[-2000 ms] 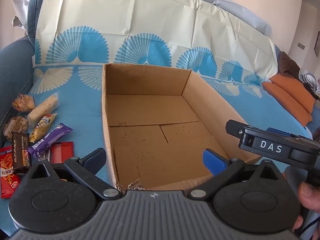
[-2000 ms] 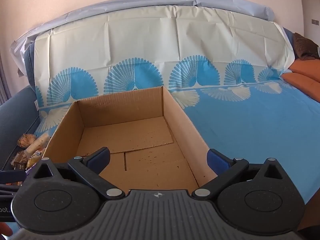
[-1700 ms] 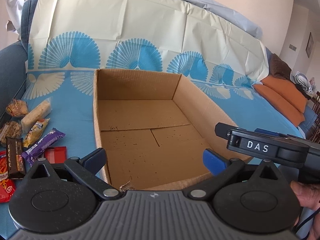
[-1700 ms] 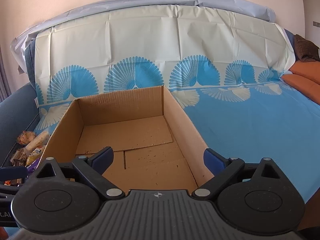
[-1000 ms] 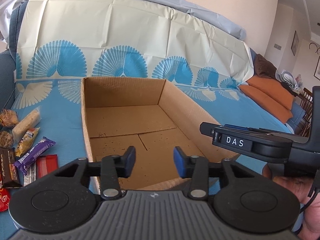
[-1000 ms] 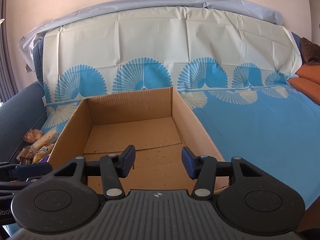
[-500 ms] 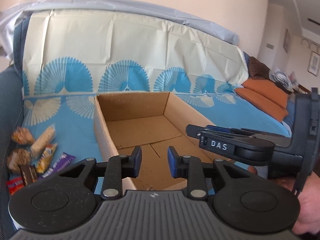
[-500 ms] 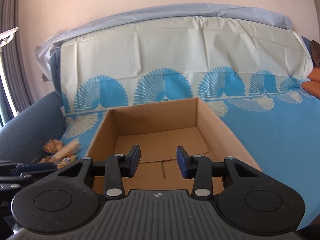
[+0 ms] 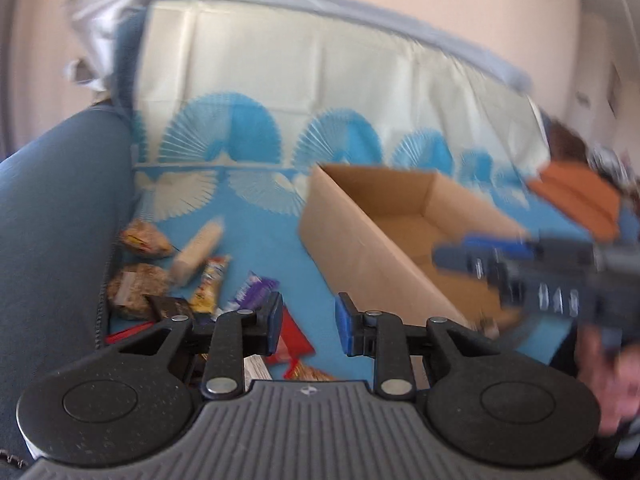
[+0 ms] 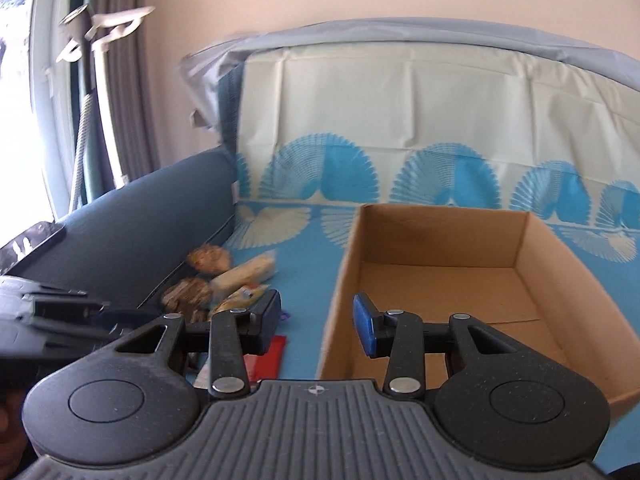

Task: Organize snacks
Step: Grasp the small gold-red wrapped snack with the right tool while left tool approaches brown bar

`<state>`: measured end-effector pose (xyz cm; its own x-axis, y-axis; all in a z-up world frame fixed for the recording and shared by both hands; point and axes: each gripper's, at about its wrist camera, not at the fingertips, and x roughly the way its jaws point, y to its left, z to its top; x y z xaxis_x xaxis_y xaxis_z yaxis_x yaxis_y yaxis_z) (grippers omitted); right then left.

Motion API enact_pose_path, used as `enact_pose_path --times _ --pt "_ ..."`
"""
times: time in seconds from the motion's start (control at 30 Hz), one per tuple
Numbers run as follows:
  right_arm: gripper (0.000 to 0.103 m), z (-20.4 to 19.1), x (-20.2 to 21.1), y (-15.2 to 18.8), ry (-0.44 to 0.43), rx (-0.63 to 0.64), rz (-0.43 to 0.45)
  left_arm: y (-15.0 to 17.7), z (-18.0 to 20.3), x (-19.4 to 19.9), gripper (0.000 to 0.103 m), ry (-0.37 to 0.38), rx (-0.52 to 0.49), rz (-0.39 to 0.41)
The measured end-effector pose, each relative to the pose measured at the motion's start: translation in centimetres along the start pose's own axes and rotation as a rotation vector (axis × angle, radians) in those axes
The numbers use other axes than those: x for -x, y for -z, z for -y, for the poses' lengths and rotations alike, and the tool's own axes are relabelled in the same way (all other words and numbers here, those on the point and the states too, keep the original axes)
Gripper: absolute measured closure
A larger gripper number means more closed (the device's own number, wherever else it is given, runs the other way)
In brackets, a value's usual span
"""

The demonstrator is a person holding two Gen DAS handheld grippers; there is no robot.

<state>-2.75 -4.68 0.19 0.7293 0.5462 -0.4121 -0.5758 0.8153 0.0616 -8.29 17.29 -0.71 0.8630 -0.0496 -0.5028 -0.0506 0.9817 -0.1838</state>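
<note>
An open, empty cardboard box (image 9: 360,240) (image 10: 440,288) stands on the blue patterned cover. Several wrapped snacks lie to its left by the armrest: a pale roll (image 9: 198,246) (image 10: 244,274), brown cakes (image 9: 134,286) (image 10: 188,294), a yellow bar (image 9: 210,286), a purple bar (image 9: 256,290) and a red packet (image 9: 292,338) (image 10: 268,354). My left gripper (image 9: 308,322) hangs over the snacks, jaws partly open and empty. My right gripper (image 10: 316,322) is partly open and empty, at the box's near left corner. The right tool (image 9: 540,276) shows blurred in the left wrist view.
A dark blue armrest (image 9: 52,220) (image 10: 140,232) borders the snacks on the left. The sofa back is draped in a cream and blue sheet (image 10: 400,120). Orange cushions (image 9: 580,196) lie far right. A window with a curtain (image 10: 100,80) is at left.
Both grippers swung left, from facing the box toward the snack pile. Their jaws narrowed from wide open two seconds ago, then widened slightly in the last half second.
</note>
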Motion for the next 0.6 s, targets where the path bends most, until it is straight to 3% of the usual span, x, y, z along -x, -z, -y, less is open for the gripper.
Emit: enact_pose_path --times 0.13,0.33,0.6 --pt "0.061 -2.2 -0.4 0.5 -0.063 0.056 -0.015 -0.7 -1.5 0.3 0.072 -0.021 0.074 0.032" --pt "0.061 -4.1 -1.7 1.5 -0.13 0.09 -0.041 0.1 -2.4 -1.6 0.072 -0.048 0.088 -0.037" --pt "0.061 -5.9 -5.0 4.4 -0.18 0.167 -0.106 0.4 -5.2 -3.6 0.072 -0.172 0.214 -0.086"
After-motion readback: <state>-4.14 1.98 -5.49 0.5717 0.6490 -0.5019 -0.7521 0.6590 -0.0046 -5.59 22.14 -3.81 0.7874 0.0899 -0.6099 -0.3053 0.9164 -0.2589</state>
